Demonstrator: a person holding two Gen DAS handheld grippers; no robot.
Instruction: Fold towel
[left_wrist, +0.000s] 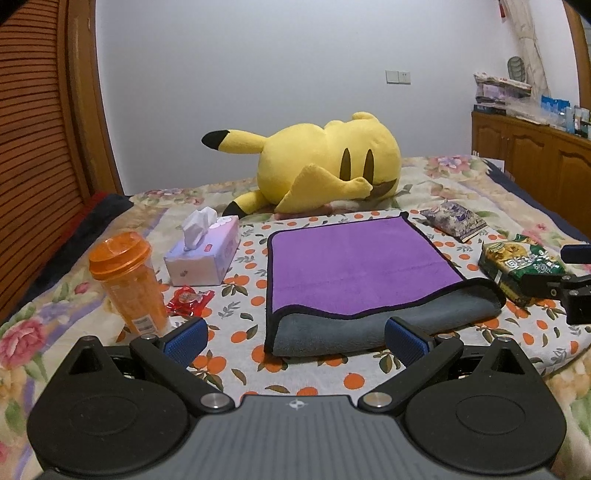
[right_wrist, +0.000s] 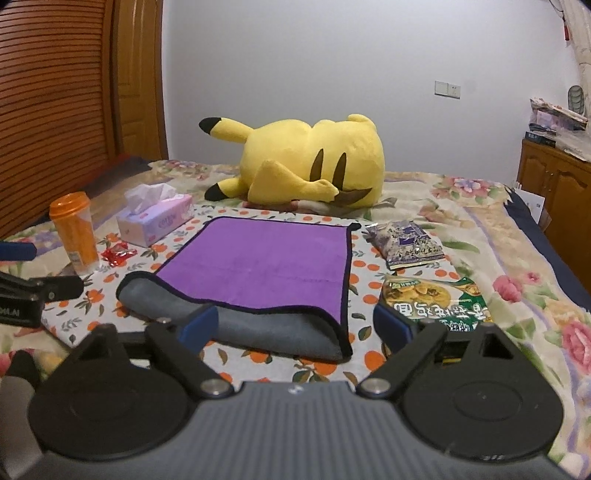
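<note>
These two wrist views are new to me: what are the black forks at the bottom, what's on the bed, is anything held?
Each picture comes from a fisheye camera on a hand-held two-finger gripper. The left gripper shows in the left view, the right gripper in the right view. Both are open and hold nothing. On the floral bedspread lies the purple and grey microfibre towel, its near edge rolled over. Around it: an orange plastic bottle, a tissue box, a yellow plush toy and two snack packets.

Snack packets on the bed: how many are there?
3. A small red packet lies beside the orange bottle; a purple packet and a green packet lie right of the towel. Others may be hidden.
</note>
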